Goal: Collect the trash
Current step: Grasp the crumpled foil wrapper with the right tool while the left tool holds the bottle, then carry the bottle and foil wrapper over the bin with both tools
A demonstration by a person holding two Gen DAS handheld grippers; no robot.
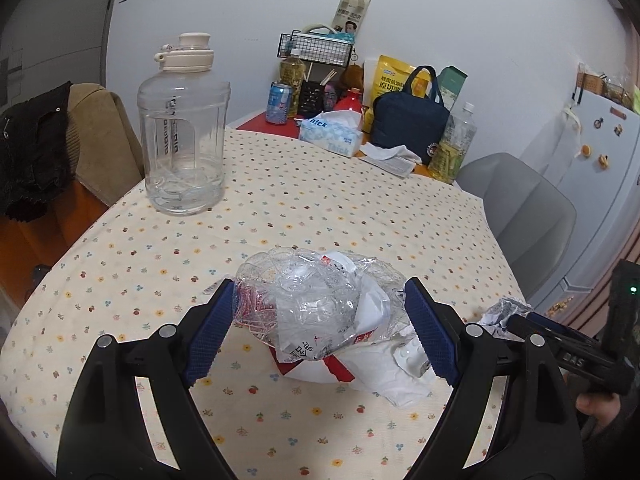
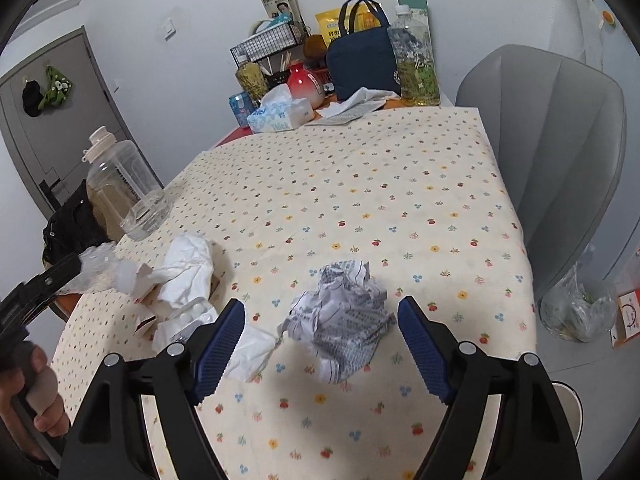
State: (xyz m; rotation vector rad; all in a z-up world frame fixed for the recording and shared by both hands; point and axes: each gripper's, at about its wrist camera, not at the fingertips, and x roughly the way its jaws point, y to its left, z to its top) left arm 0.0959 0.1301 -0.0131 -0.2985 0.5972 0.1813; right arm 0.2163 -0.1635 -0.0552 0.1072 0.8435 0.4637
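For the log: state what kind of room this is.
Probably a home dining corner or kitchen: a floral tablecloth on the table, a fridge with magnets, and cooking oil bottles stacked with groceries against the wall.

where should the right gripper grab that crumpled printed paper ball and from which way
Grip the crumpled paper ball across its bulging middle, coming straight down and forward from the near side, where the right gripper already frames it with jaws open. The ball is loose and lumpy, lying free on the tablecloth, so its widest part should squeeze down firmly. Stay clear of the white tissue by the left finger.
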